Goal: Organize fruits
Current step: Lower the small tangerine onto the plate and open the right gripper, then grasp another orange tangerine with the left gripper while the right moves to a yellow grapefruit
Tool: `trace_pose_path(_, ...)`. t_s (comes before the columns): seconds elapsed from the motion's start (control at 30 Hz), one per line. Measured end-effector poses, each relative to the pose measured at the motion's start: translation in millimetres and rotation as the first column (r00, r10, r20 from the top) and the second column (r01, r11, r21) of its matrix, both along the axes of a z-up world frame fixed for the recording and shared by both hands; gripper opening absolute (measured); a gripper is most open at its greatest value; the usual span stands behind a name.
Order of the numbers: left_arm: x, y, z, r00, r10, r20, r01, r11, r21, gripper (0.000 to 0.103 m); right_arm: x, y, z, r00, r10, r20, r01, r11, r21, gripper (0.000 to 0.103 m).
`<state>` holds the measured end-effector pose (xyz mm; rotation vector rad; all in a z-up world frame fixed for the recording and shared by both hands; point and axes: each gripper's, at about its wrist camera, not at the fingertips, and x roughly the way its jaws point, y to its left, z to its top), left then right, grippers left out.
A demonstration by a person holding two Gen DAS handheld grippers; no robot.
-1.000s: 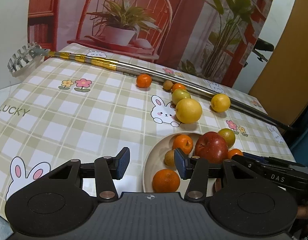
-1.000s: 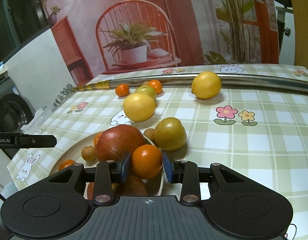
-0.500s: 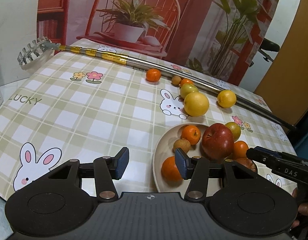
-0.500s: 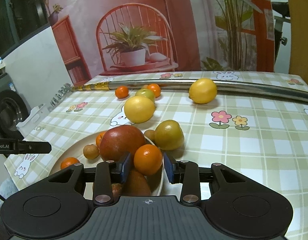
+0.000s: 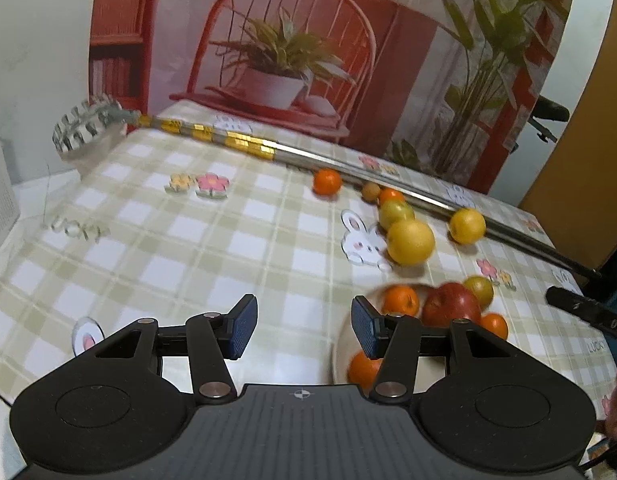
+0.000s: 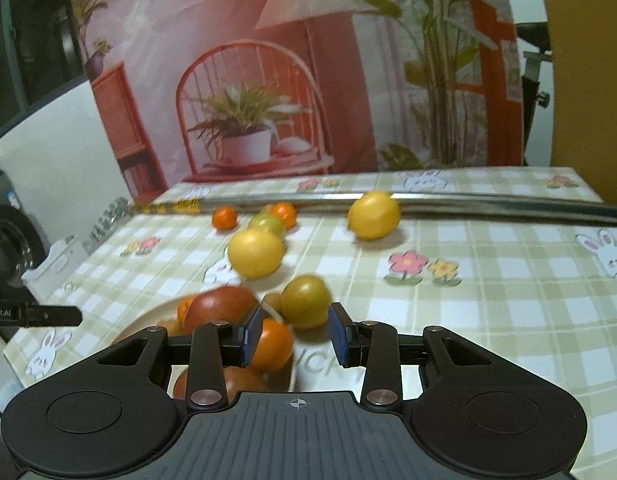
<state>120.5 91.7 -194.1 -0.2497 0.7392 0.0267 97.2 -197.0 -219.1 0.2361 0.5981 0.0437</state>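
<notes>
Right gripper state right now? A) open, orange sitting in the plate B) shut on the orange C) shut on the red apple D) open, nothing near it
A: the right gripper has its jaws spread, a clear gap on one side of the orange, which sits in the plate beside the red apple.

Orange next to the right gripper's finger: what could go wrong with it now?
The orange lies high on the crowded plate, near its rim, against one finger of the open right gripper. Pulling away might nudge it, so it could roll off onto the table. The red apple sits close by, so the pile might shift too.
</notes>
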Motion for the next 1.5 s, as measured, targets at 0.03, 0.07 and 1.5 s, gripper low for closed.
trace_pose_path(0.03,1.8,2.3,4.0,1.000,0.001,0.010,-0.001,1.000,0.011,0.054,0.0,-3.8,2.9,1.000,-0.008,0.008,0.008,1.000,0.002,0.034)
trace_pose_path(0.07,3.3,4.1,7.2,1.000,0.002,0.024,-0.003,1.000,0.022,0.054,1.0,-8.7,7.0,1.000,-0.017,0.017,0.017,1.000,0.002,0.034)
trace_pose_path(1.5,253.7,-16.9,-64.9,0.990,-0.095,-0.108,0.103,0.992,0.067,0.045,87.5,-70.4,-6.9,0.995,-0.097,0.034,0.099,0.993,-0.061,0.035)
